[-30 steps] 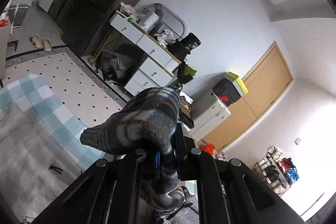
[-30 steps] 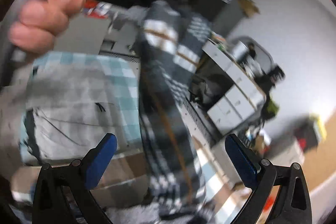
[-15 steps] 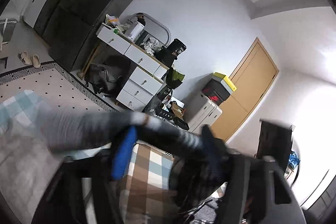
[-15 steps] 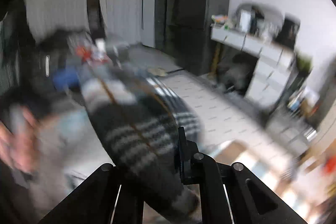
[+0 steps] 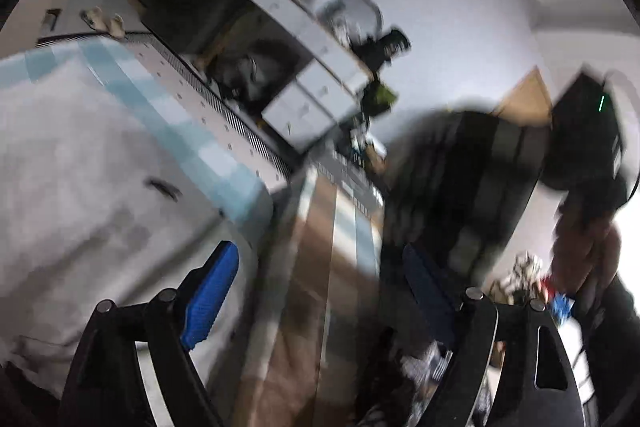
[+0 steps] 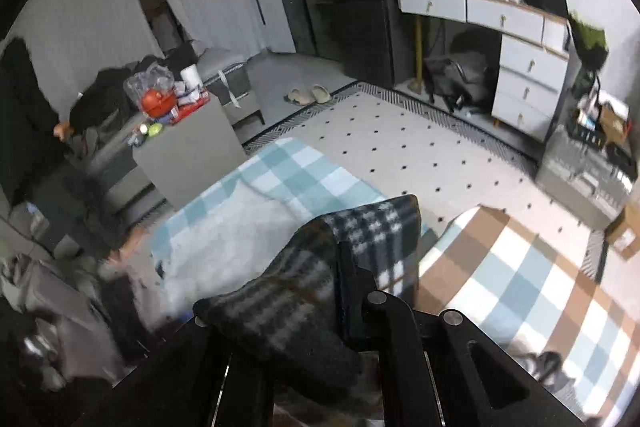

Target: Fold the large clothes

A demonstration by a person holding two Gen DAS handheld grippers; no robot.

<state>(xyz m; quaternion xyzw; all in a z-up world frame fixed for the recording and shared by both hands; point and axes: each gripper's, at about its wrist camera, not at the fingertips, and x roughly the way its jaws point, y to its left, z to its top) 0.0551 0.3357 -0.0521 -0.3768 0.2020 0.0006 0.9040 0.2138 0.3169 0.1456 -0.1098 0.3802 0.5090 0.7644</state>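
Bedroom with dotted rug (image 6: 404,135) and checked bed cover (image 6: 280,171). Right gripper (image 6: 340,291) clamps the dark plaid garment (image 6: 304,279) above the bed; left gripper (image 5: 320,291), jaws just opened, holds nothing. Hand-over step; next, left gripper likely regrasps another edge.

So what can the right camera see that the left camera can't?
Only the right wrist view shows the right hand-held gripper shut on the dark plaid garment, plus the red pot on the grey side table. Only the left wrist view shows the left hand-held gripper, open with nothing between its blue pads, and the wooden door. Both show the white drawers, the slippers and the brown checked cloth.
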